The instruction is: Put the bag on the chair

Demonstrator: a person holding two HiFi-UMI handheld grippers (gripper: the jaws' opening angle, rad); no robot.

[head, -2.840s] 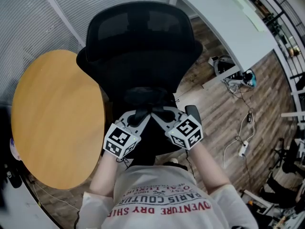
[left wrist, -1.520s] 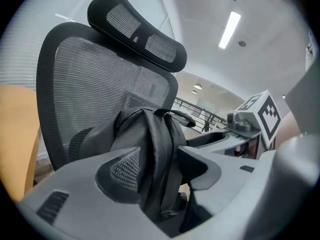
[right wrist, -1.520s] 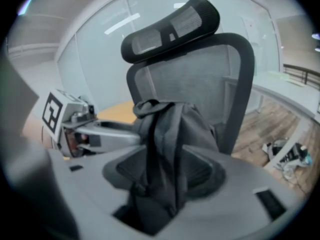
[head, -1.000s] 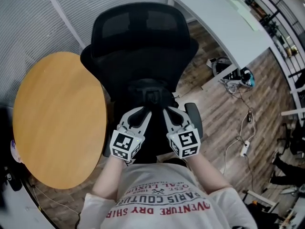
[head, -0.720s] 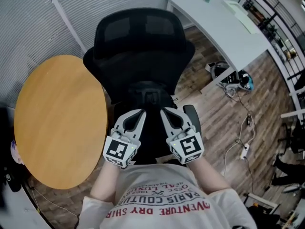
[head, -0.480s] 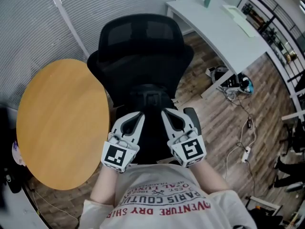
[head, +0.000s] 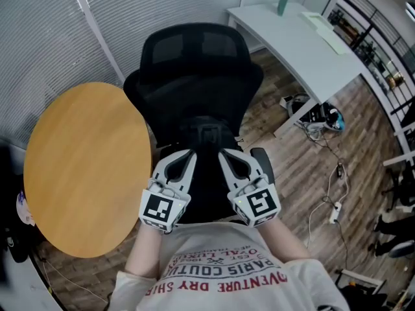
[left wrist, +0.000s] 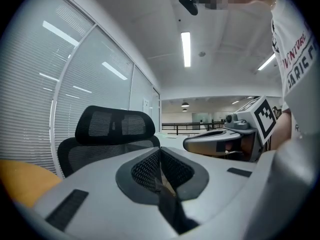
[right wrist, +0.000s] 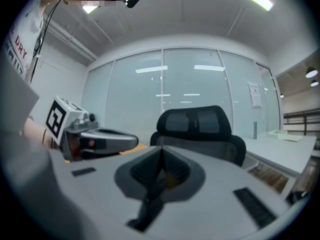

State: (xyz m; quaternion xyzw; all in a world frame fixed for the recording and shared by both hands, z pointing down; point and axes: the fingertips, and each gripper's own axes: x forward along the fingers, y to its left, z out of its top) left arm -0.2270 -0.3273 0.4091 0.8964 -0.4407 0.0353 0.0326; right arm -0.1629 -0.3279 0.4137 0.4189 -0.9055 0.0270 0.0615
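Bag (head: pixel 207 132) on chair (head: pixel 194 63) seat; left claw (head: pixel 189 155), right claw (head: pixel 224 155) both closed, empty.

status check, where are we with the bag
Left gripper shut, empty; right gripper shut, empty. Black bag sits on the chair seat. Nothing in the way.

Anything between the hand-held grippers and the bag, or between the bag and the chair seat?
Nothing visible. The bag appears to lie on the chair seat already, just ahead of the left hand-held gripper and right hand-held gripper, both shut and empty. It is black on black, so its edges are hard to tell.
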